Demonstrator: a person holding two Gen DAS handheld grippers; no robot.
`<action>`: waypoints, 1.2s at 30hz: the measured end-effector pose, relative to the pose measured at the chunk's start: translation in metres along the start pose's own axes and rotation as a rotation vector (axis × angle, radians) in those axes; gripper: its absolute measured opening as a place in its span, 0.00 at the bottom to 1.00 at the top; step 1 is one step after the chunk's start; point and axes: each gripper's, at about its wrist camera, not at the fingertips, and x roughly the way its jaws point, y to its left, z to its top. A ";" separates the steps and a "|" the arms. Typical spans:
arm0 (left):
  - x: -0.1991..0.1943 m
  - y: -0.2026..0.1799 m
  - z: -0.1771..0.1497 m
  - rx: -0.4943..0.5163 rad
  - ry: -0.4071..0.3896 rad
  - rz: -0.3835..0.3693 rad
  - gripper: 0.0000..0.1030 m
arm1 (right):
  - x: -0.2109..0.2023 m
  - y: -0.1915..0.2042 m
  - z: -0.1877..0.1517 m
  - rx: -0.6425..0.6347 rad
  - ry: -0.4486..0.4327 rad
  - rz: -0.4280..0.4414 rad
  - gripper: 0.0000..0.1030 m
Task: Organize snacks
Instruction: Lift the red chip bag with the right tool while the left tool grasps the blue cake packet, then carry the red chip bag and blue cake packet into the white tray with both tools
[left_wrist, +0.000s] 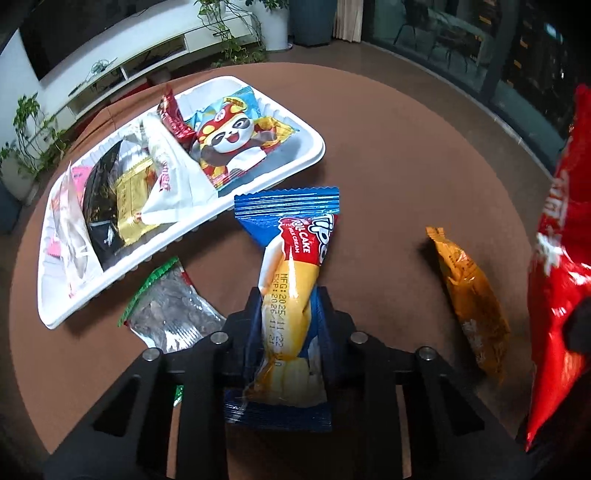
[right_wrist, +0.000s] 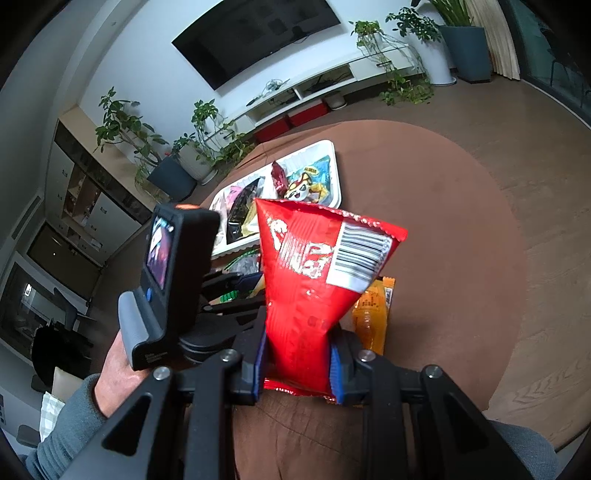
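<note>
Two wrist cameras looked across a round brown table (left_wrist: 388, 155). The left wrist view showed details the other hid: a blue and yellow roll cake packet (left_wrist: 291, 295) standing between the fingers of the left gripper (left_wrist: 290, 306), a clear packet with a green edge (left_wrist: 170, 310) lying on the table to the left of that gripper, and the full length of an orange packet (left_wrist: 471, 295) lying to the right. It also showed the white tray (left_wrist: 295, 170) close up, with a panda-print packet (left_wrist: 229, 144) in its right compartment and black, gold and white wrappers in its left.

The right wrist view showed what the left could not: a hand (right_wrist: 118, 376) in a grey sleeve holding the left tool, whose camera block (right_wrist: 173, 284) stood upright, and a room behind with a wall screen and potted plants.

The left gripper's jaws were nearly closed, clenched on the roll cake packet, which sat above the table just in front of the tray. The right gripper (right_wrist: 299, 354) was clamped on the pinched lower part of a red snack bag (right_wrist: 317, 280), held upright over the table, with the orange packet behind it.
</note>
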 end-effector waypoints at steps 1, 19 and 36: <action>-0.003 0.003 -0.004 -0.019 -0.007 -0.018 0.24 | 0.000 0.000 0.000 0.001 -0.001 0.000 0.28; -0.086 0.097 -0.042 -0.329 -0.177 -0.227 0.24 | 0.005 0.003 0.025 -0.018 -0.008 -0.021 0.28; -0.099 0.250 -0.003 -0.532 -0.237 -0.064 0.24 | 0.125 0.080 0.136 -0.244 0.150 -0.043 0.28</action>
